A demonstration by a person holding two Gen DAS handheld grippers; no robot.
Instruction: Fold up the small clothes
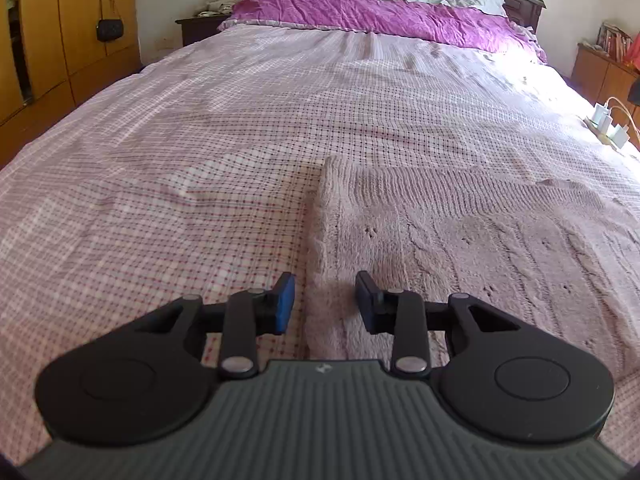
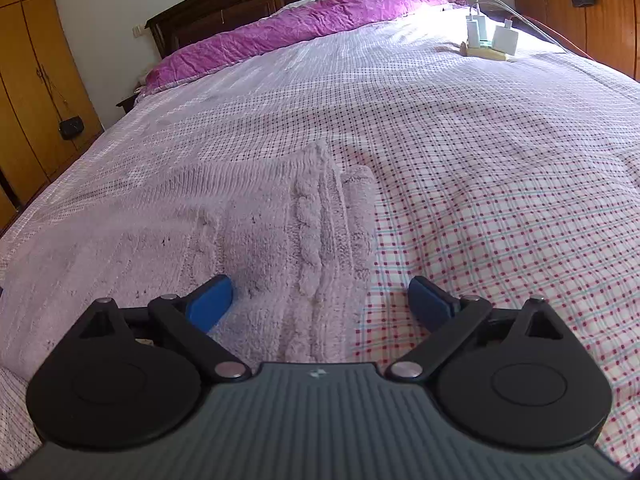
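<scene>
Fingers apart on both: left gripper partly spread, right gripper wide, neither holding anything. One fuzzy pale-pink knit sweater lies flat under both on checked bedsheet. Two white chargers w/ cables beyond.

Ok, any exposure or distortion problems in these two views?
Left wrist view: sunlight blows out the bedsheet at far right, washing out its checks; fisheye bends the wardrobe. Right wrist view: glare around the chargers, and the bed edges curve. The knitted garment is sharp and evenly lit in both.
</scene>
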